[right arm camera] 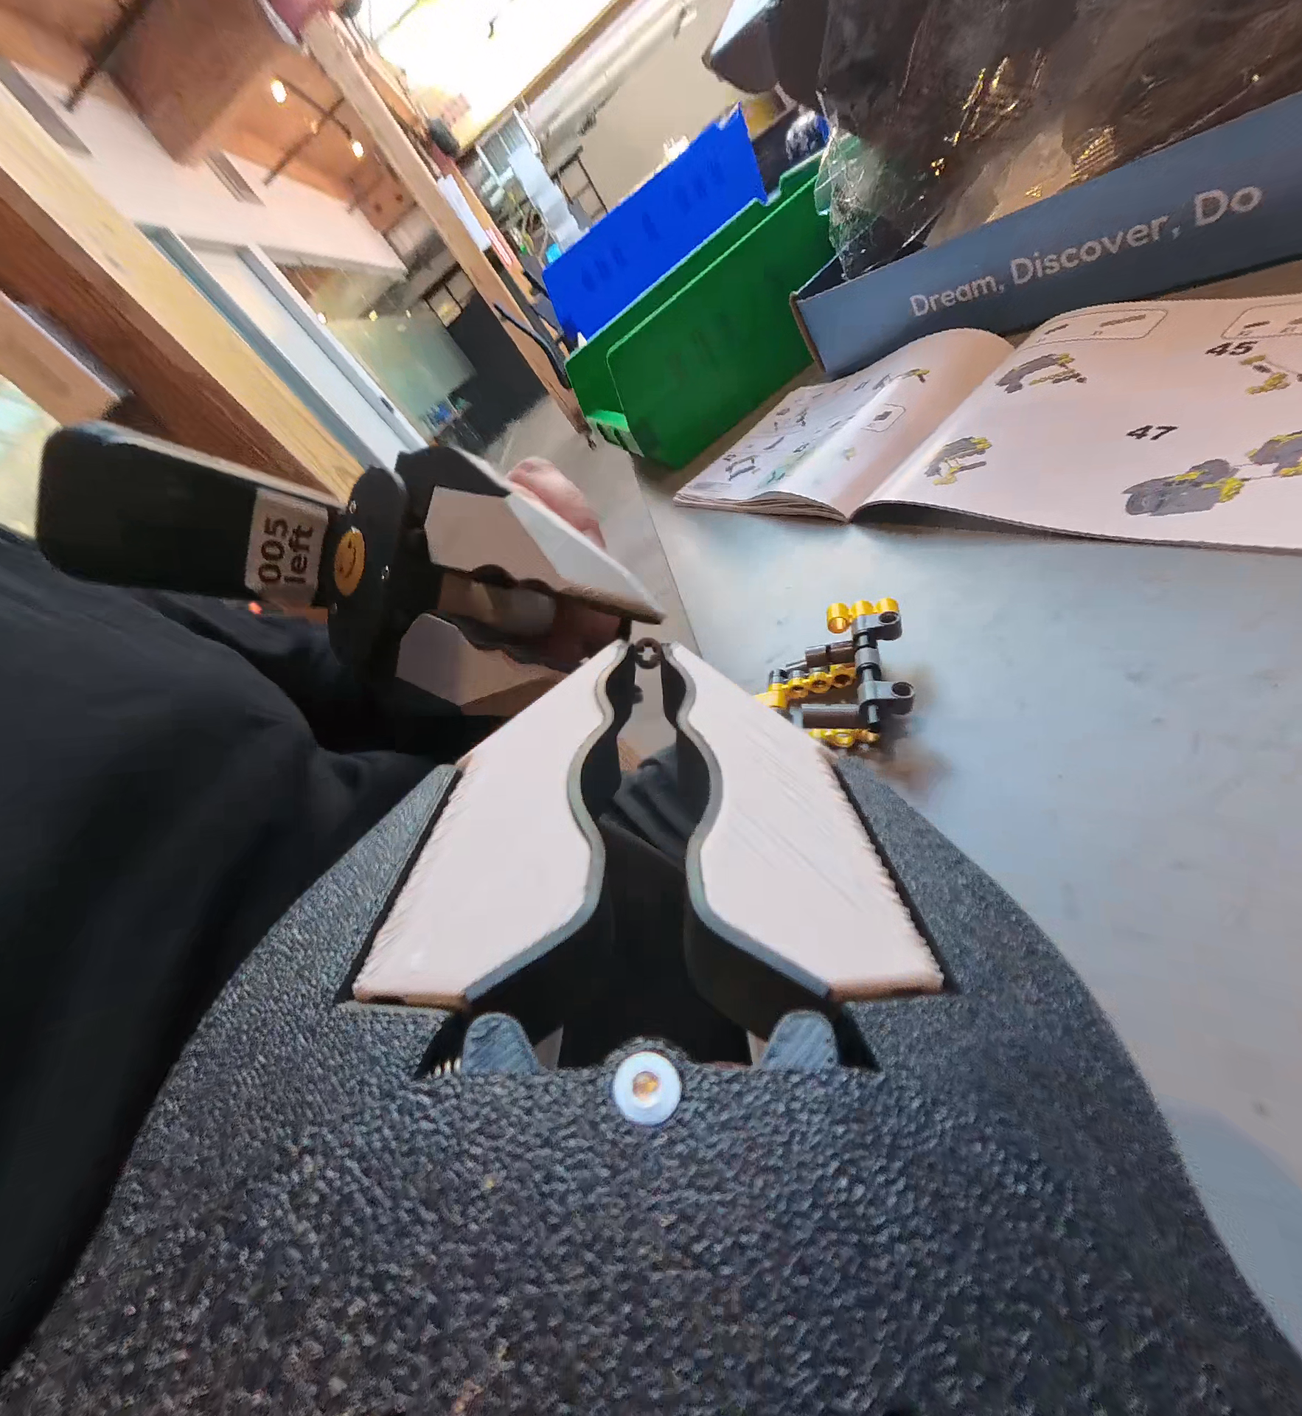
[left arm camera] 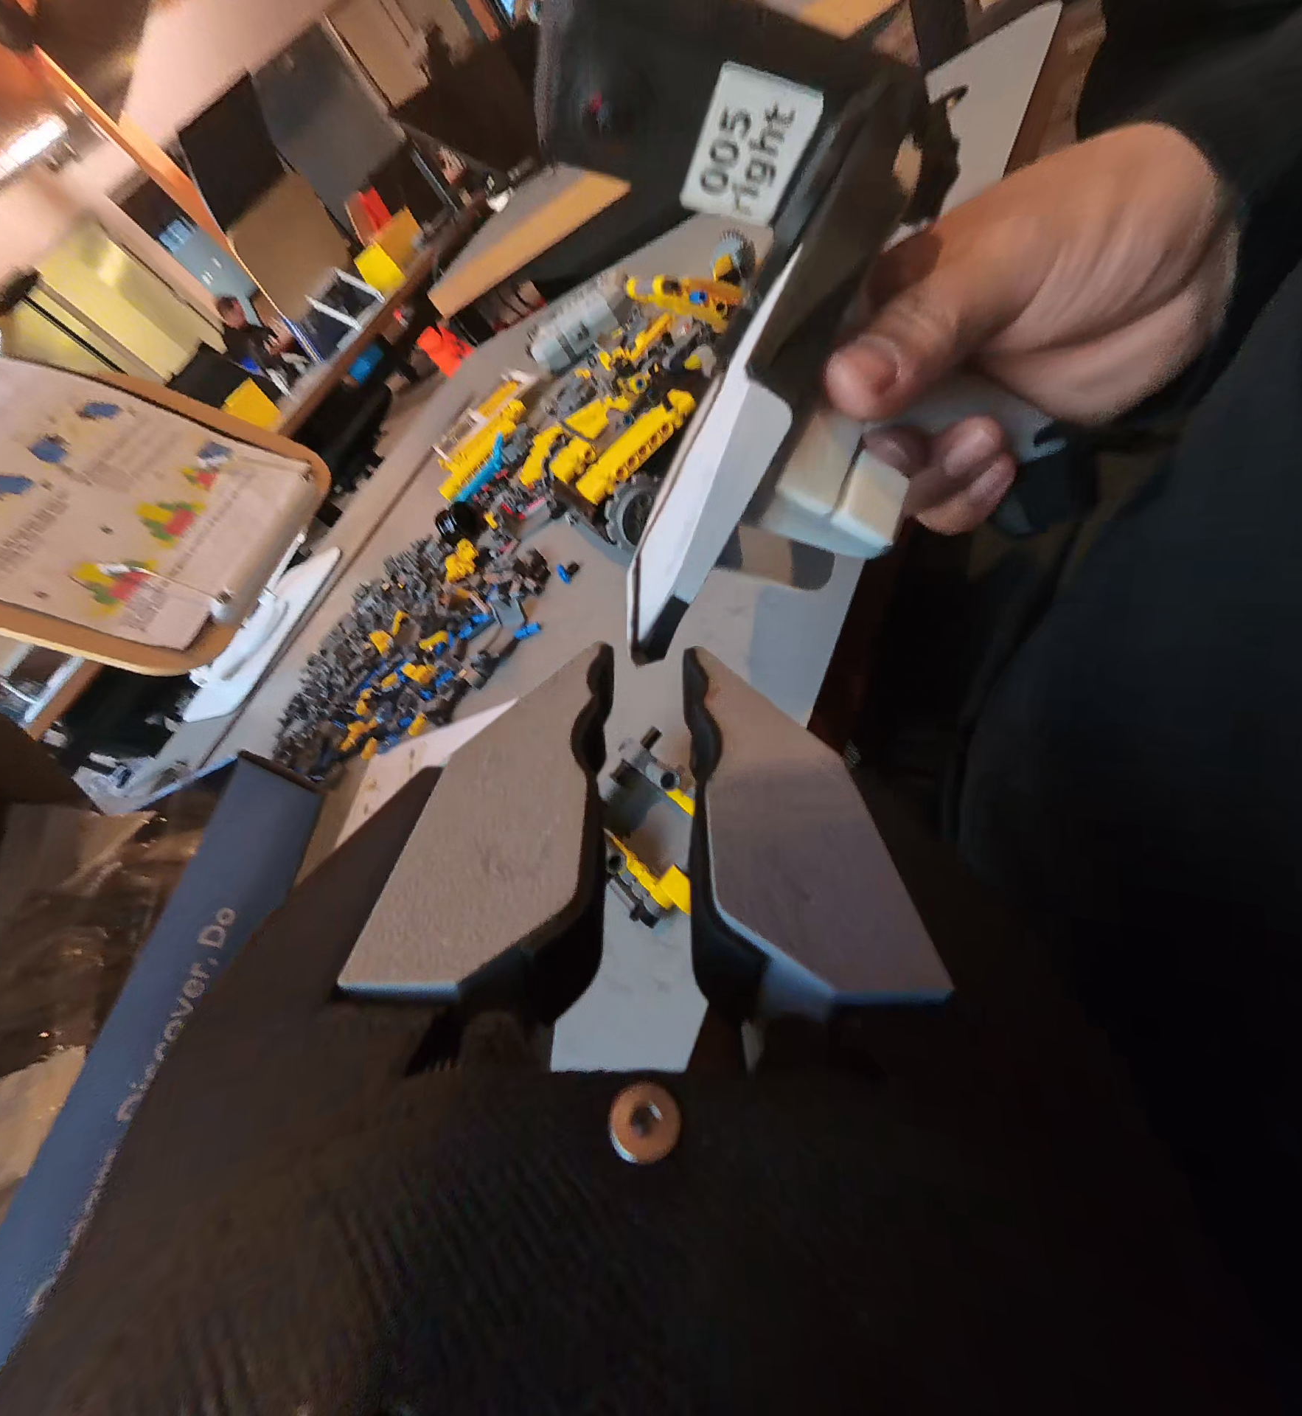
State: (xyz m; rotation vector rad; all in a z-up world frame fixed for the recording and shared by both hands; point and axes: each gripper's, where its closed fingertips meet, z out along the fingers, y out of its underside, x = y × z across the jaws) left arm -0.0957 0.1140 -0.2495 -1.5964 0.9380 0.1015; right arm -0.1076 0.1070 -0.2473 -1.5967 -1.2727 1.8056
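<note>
My right gripper (right arm camera: 644, 653) is shut on a small dark cross-holed piece (right arm camera: 646, 648) pinched at its very tips, held above the near edge of the grey table (right arm camera: 1092, 804). My left gripper (left arm camera: 648, 670) is open and empty. It hovers over a small grey and yellow assembly (left arm camera: 652, 835), which lies on the table and also shows in the right wrist view (right arm camera: 839, 678). The two grippers' tips nearly meet: the right gripper (left arm camera: 652, 640), held by a hand (left arm camera: 1054, 306), points down just ahead of the left one, and the left gripper (right arm camera: 602, 632) shows beside the right tips.
A pile of loose dark, yellow and blue pieces (left arm camera: 403, 674) and a partly built yellow model (left arm camera: 602, 444) lie farther along the table. An open instruction booklet (right arm camera: 1015, 444) and a dark box (right arm camera: 1092, 245) lie beyond the assembly. Green and blue bins (right arm camera: 694, 352) stand behind. A picture board (left arm camera: 96, 521) stands at left. Both grippers' tips are close together, under 4 cm apart.
</note>
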